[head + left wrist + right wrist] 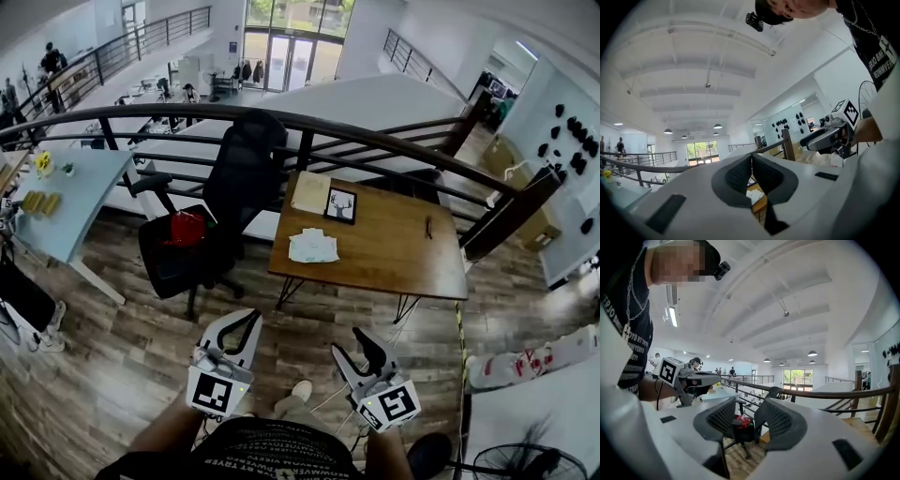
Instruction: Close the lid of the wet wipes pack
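While both grippers hang in the air short of the table, neither touches anything. On the left gripper the jaws meet tip to tip on nothing; on the right gripper they stand well apart, empty. Well apart from both, the pack lies on the table by its edge nearest the grippers; its lid is too small to read. Behind it stands a frame. Left of the table is a chair.
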